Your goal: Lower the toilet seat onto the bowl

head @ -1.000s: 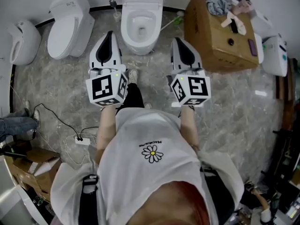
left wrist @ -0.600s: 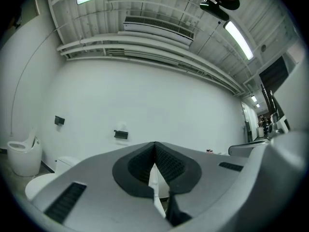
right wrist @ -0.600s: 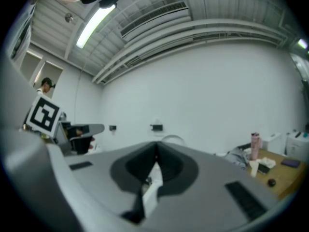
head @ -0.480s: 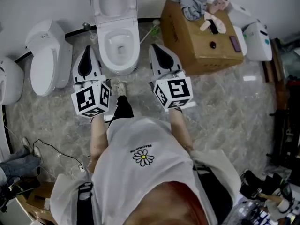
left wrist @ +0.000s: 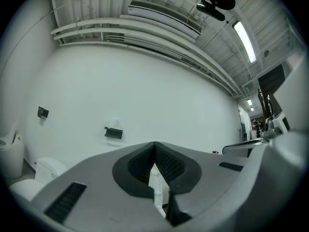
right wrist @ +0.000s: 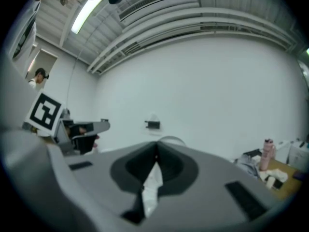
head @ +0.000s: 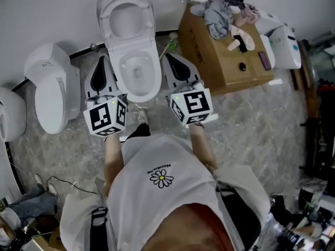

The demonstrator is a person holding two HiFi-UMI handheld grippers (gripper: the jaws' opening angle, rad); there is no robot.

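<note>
left claw [head: 102,61] and right claw [head: 171,60] both pressed together, empty, bowl [head: 137,73] between them. seat [head: 127,15] stands raised, just ahead. better push seat top rim gently, lower slowly, no slam.

The person is holding one gripper in each hand, and both arms are reaching straight out in front of the body. The left gripper [head: 103,61] and the right gripper [head: 170,59] are sitting side by side with a gap between them, both pointing forward and lying about flat. The left fingers [left wrist: 137,162] are pressing tight together with nothing between them. The right fingers [right wrist: 170,166] are pressing together too and holding nothing. The left cube [head: 106,116] and the right cube [head: 192,106] are hiding the hands. The left forearm [head: 112,151] and the right forearm [head: 202,146] are showing bare.
</note>
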